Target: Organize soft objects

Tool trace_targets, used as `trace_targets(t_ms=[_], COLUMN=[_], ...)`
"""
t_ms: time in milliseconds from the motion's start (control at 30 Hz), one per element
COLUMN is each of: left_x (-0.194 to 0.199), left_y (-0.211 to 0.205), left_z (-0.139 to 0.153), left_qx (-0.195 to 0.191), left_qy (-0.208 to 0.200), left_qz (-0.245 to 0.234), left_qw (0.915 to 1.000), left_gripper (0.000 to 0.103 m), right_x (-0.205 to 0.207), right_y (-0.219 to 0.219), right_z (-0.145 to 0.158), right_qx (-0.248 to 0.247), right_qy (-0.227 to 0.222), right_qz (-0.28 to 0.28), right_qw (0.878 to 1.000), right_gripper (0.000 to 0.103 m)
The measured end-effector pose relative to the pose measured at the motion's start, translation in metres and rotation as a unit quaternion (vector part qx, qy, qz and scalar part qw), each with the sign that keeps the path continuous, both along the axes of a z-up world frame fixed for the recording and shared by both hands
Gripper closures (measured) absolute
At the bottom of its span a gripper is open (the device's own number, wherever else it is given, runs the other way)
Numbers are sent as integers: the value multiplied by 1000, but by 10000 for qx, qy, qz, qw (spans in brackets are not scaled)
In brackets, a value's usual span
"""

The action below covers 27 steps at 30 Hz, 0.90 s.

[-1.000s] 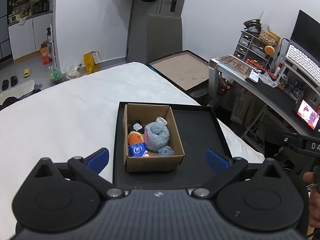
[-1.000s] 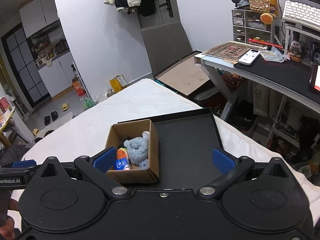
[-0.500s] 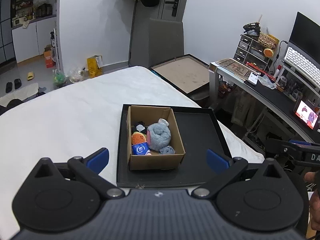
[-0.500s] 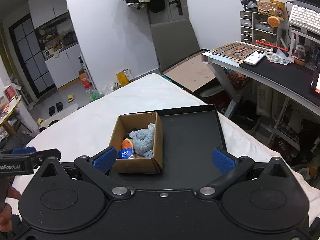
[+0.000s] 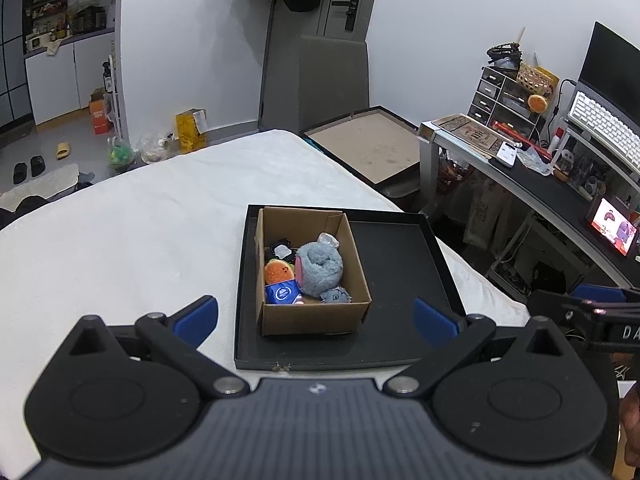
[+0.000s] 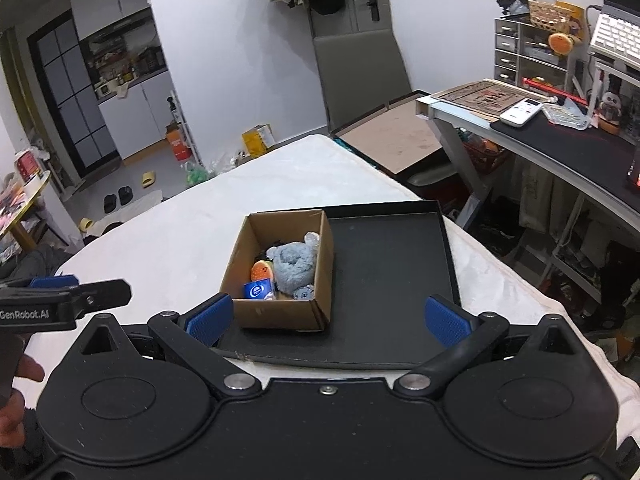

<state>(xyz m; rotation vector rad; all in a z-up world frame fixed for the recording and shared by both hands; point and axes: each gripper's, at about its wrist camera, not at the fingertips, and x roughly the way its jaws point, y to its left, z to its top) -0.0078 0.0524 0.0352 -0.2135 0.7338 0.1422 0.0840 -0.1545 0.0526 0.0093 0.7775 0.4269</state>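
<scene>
Both grippers hang wide apart and empty: left gripper (image 5: 316, 316), right gripper (image 6: 328, 316). Ahead sits the cardboard box (image 5: 312, 316) in the left part of the black tray (image 5: 400, 264) (on a white bed (image 5: 120, 248)), with the blue plush (image 5: 320, 266) inside.

both wrist cams look fwd and down, side by side, sharing cardboard box (image 5: 312, 276) (image 6: 282, 272)
</scene>
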Motion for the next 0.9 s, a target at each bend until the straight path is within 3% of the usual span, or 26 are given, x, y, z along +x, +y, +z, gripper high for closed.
trace_targets(t_ms=[900], left_x=[-5], left_y=[-9], left_z=[2], left_qx=[138], left_qy=[87], left_qz=[-116], left_qw=[9998], left_gripper=[0], right_x=[-4], right_y=[-9], right_z=[3], right_qx=[-12], right_qy=[8], right_qz=[-231], right_qw=[9997], right_gripper=[0])
